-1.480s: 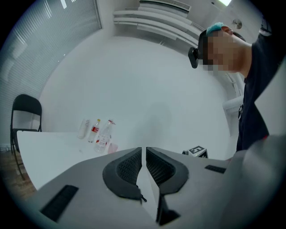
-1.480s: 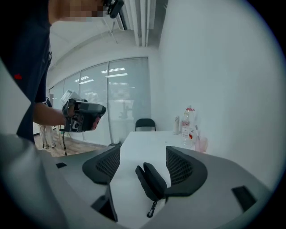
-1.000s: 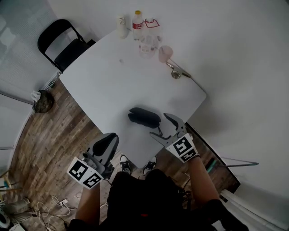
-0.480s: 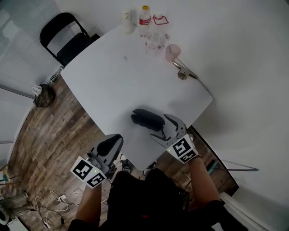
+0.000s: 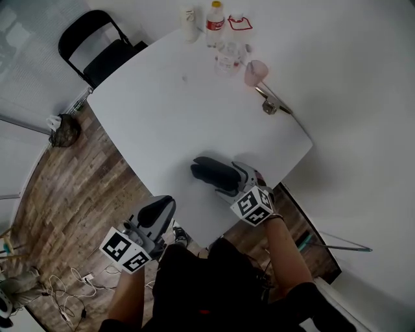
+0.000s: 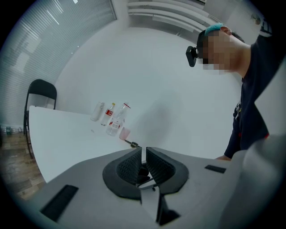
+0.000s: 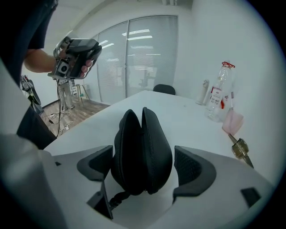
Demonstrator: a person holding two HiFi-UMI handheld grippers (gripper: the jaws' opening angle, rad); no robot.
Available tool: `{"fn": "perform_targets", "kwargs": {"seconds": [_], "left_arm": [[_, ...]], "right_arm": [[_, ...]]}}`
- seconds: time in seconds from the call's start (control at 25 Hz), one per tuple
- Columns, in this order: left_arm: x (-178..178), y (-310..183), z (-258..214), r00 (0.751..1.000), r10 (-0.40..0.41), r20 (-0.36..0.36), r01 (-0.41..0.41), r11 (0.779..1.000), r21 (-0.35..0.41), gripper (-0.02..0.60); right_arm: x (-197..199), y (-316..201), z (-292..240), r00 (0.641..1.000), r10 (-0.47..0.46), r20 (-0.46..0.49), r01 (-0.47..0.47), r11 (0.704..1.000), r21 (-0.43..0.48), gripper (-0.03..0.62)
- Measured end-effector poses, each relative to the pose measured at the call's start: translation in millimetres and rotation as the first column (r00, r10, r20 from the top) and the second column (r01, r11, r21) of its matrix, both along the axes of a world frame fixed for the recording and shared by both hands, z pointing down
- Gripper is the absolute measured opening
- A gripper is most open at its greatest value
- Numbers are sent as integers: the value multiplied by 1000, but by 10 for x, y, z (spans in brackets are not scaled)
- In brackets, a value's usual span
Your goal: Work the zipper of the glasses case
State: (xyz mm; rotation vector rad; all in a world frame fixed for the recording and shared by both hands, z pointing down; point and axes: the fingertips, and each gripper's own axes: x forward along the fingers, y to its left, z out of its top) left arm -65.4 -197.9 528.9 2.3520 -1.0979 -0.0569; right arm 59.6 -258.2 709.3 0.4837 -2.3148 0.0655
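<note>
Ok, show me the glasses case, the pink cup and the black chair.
glasses case [image 7: 157, 152], right gripper view, right half of shell.
pink cup [image 5: 255, 72], head view, its side.
black chair [image 5: 110, 65], head view, its seat.

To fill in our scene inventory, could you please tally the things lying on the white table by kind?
Glasses case: 1
Bottles: 3
Pink cup: 1
Small metal object: 1
Total: 6
</note>
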Motion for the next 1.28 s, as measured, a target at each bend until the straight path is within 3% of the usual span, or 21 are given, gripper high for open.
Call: {"fn": "perform_targets", "kwargs": {"seconds": [0.24,0.36,0.64,0.8,1.0,1.28], "left_arm": [[-16,12,37,1000,-1,-8,1,1000,-6,46],[-29,22,28,1000,0,-14,0,1000,-6,46],[16,1,-23,999,24,-32,-24,1000,11,46],[25,-4,-115,998,36,-47,-34,999,37,46],[93,-49,-333,993,76,-88,-69,994,82,46],[275,0,-728,967,201,-156,-175,971,163,49]], "right_arm": [[-62,-24,16,1000,16,20,-15,1000,-22,400],[-61,-38,-58,999,38,35,-38,999,-8,299],[-35,-122,-325,984,123,131,-122,992,-12,275],[-34,-110,-801,947,182,266,-175,983,-49,272],[13,-41,-1489,858,251,448,-208,968,-144,270],[-28,261,-2337,799,203,566,-144,979,-148,270]]}}
